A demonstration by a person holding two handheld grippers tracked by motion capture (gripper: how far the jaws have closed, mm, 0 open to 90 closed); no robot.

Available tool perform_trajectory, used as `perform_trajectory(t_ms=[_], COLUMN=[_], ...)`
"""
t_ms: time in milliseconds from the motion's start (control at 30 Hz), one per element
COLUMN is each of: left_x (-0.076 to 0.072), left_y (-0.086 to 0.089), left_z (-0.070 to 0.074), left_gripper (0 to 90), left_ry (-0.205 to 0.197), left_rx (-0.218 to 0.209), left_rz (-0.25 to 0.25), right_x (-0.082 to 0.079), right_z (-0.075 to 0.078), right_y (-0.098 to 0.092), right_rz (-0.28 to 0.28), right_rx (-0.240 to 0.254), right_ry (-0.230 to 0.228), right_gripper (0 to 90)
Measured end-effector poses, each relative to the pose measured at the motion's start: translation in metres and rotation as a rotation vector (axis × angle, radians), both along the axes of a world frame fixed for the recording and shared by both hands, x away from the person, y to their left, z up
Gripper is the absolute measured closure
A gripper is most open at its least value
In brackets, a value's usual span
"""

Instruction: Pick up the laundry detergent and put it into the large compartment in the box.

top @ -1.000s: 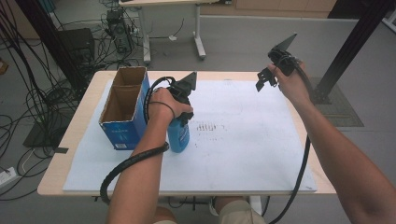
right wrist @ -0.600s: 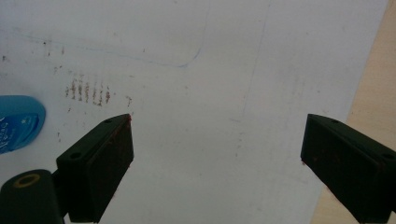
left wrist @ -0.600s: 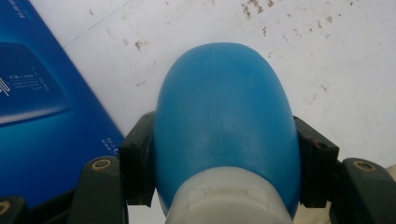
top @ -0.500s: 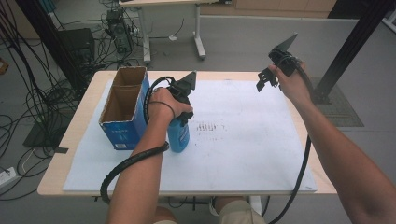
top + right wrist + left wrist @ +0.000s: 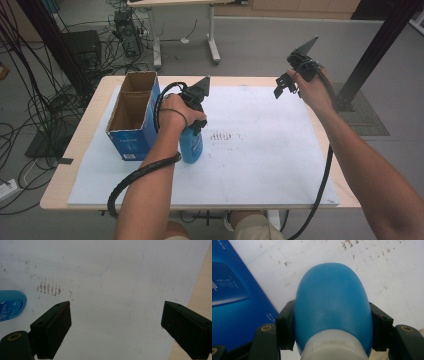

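Left gripper (image 5: 192, 131) clamped on blue bottle (image 5: 191, 144), upright on the table (image 5: 280, 170) just beside the blue box (image 5: 131, 134), unmoved since before; right gripper (image 5: 281, 86) wide, empty, well apart.

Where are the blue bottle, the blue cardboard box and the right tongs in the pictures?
blue bottle (image 5: 332, 305), left gripper view, middle of its blue body.
blue cardboard box (image 5: 131, 142), high view, its blue front wall.
right tongs (image 5: 116, 327), right gripper view, midway between the two open tips.
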State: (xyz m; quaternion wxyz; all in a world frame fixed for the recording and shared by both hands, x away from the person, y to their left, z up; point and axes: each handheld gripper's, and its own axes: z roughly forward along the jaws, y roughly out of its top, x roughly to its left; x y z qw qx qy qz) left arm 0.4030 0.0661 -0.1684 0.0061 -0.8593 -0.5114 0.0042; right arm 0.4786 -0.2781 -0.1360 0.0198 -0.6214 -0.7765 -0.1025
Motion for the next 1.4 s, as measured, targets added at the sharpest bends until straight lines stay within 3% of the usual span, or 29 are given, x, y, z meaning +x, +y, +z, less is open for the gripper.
perform_trajectory(t_ms=[1000, 1233, 1400], left_x=[0.002, 0.003, 0.001], left_y=[0.006, 0.009, 0.011], left_z=[0.002, 0.012, 0.028], left_gripper=[37.5, 37.5, 37.5], left_ry=[0.013, 0.016, 0.003], left_rx=[-0.009, -0.013, -0.019], left_rz=[0.007, 0.004, 0.005], right_x=[-0.001, -0.001, -0.002], right_z=[0.0, 0.0, 0.002], right_y=[0.003, 0.006, 0.01], right_rz=[0.016, 0.025, 0.034], right_rx=[-0.003, -0.002, -0.007], right_ry=[-0.007, -0.009, -0.01], right_gripper=[9.1, 9.1, 9.1])
